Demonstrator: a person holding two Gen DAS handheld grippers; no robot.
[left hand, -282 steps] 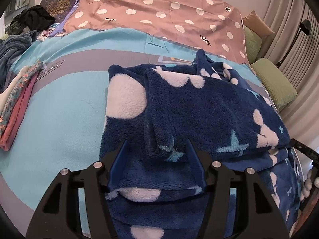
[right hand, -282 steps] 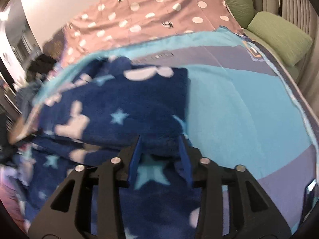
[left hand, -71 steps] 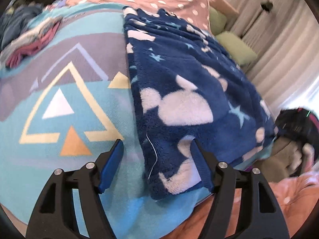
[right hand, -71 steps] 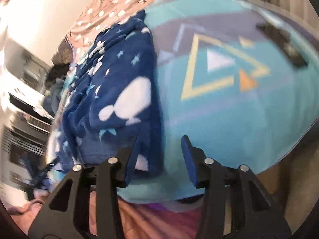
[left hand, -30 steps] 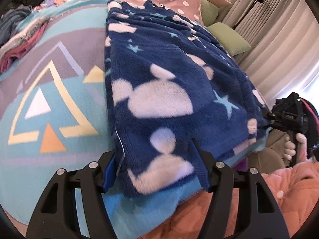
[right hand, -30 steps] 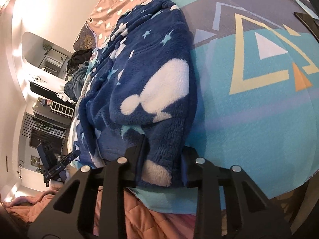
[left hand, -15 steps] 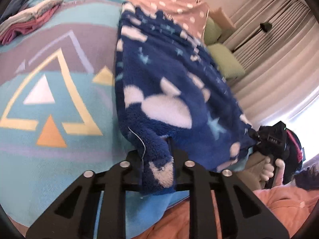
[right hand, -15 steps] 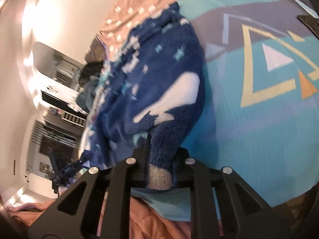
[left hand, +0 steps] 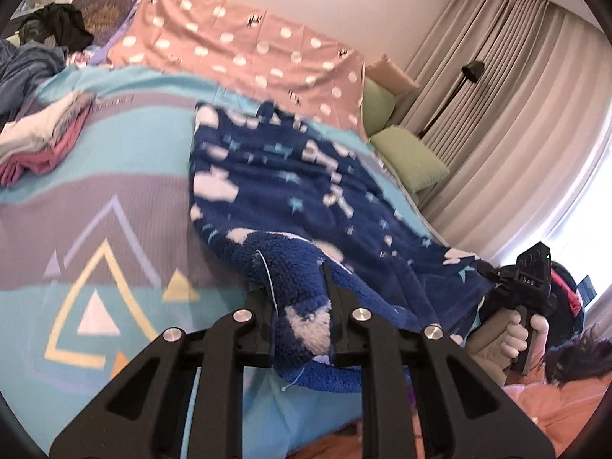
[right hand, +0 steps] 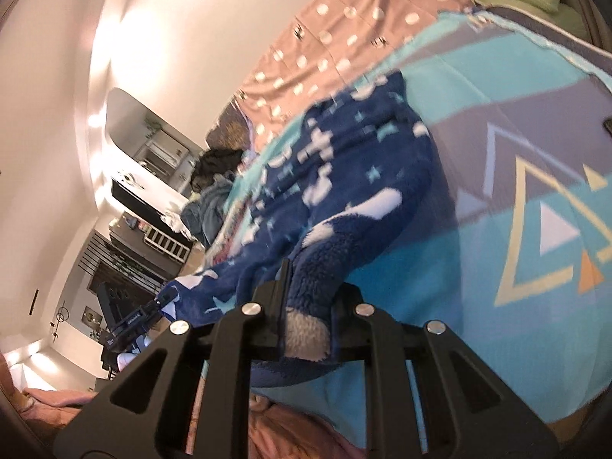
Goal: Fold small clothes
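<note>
A navy fleece garment (left hand: 290,187) with white blobs and pale stars lies lengthwise on the bed's turquoise and grey blanket (left hand: 95,229). My left gripper (left hand: 296,290) is shut on the garment's near left corner, fleece bunched between its pads. My right gripper (right hand: 308,287) is shut on the near right corner of the same garment (right hand: 344,176). Both near corners hang lifted off the blanket, while the far end still rests on it. The right gripper (left hand: 531,279), held in a hand, also shows at the right edge of the left wrist view.
A stack of folded clothes (left hand: 42,141) sits at the left of the bed. A pink polka-dot cover (left hand: 244,53) spans the head end, green pillows (left hand: 409,157) and curtains stand at the right. Dark and blue clothes (left hand: 34,46) are heaped far left. Shelving (right hand: 153,206) lines the wall.
Both grippers closed on the garment's near corners and then rose, pulling the near edge up off the blanket. Both views now tilt up to show more of the room.
</note>
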